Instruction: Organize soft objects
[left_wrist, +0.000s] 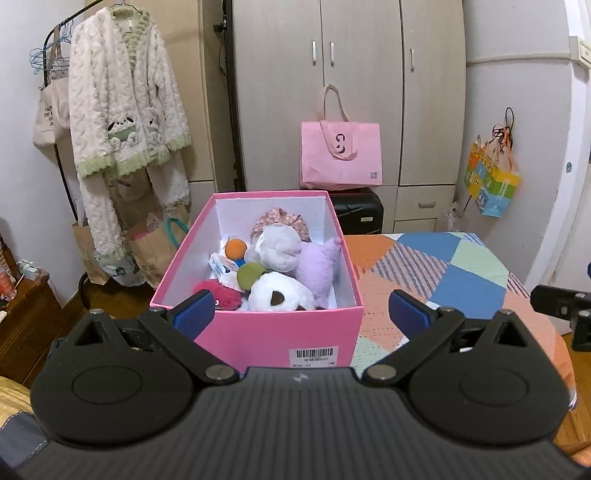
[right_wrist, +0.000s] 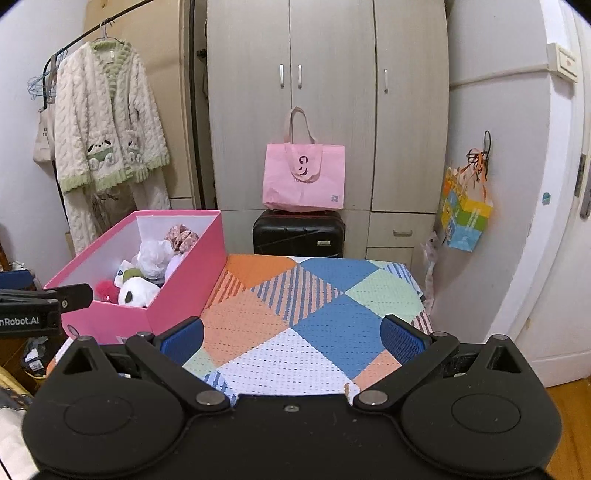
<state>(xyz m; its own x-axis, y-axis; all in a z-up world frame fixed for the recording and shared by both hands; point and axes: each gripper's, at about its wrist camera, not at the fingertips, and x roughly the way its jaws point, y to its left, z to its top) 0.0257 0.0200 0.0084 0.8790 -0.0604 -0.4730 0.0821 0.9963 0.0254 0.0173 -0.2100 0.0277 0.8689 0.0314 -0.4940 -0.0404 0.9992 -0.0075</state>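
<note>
A pink box (left_wrist: 280, 332) stands on the patchwork cloth (left_wrist: 461, 273) and holds several soft toys: a white plush (left_wrist: 280, 291), a lilac one (left_wrist: 319, 266), a red fuzzy one (left_wrist: 218, 291), an orange ball (left_wrist: 235, 248). My left gripper (left_wrist: 301, 314) is open and empty, just in front of the box's near wall. In the right wrist view the box (right_wrist: 184, 291) is at the left. My right gripper (right_wrist: 291, 339) is open and empty over the cloth (right_wrist: 314, 306), to the right of the box.
A pink tote bag (right_wrist: 303, 177) sits on a black suitcase (right_wrist: 299, 234) before the wardrobe. A fluffy robe (left_wrist: 125, 107) hangs on a rack at left, with paper bags (left_wrist: 147, 251) below. A colourful bag (right_wrist: 465, 214) hangs on the right wall.
</note>
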